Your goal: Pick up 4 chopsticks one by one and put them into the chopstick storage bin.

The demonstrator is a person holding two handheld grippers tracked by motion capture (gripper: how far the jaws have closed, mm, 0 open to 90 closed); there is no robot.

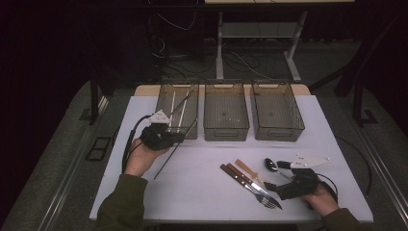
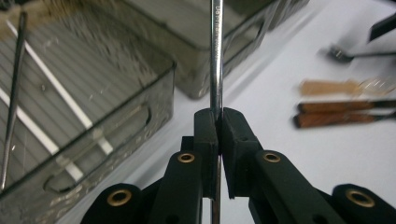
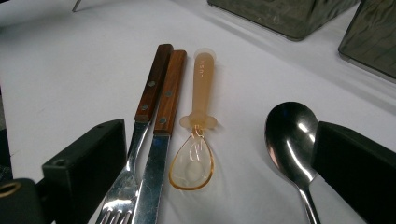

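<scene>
Take the middle bin as your landmark. Left of it stands the left bin, with chopsticks lying in it; right of it, the right bin. Before the landmark, nearer you and toward its right, fork and knife lie touching, the small spoon just beside them, the metal spoon farthest right.

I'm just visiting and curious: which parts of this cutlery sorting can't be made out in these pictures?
- Thin metal chopstick in the left gripper: both ends cut off by the left gripper view's edges.
- Steel spoon: handle cut off by the right gripper view's bottom edge.
- Wooden-handled fork: tines partly cut off there.
- Clear plastic bins: small contents unreadable in the dim high view.
</scene>
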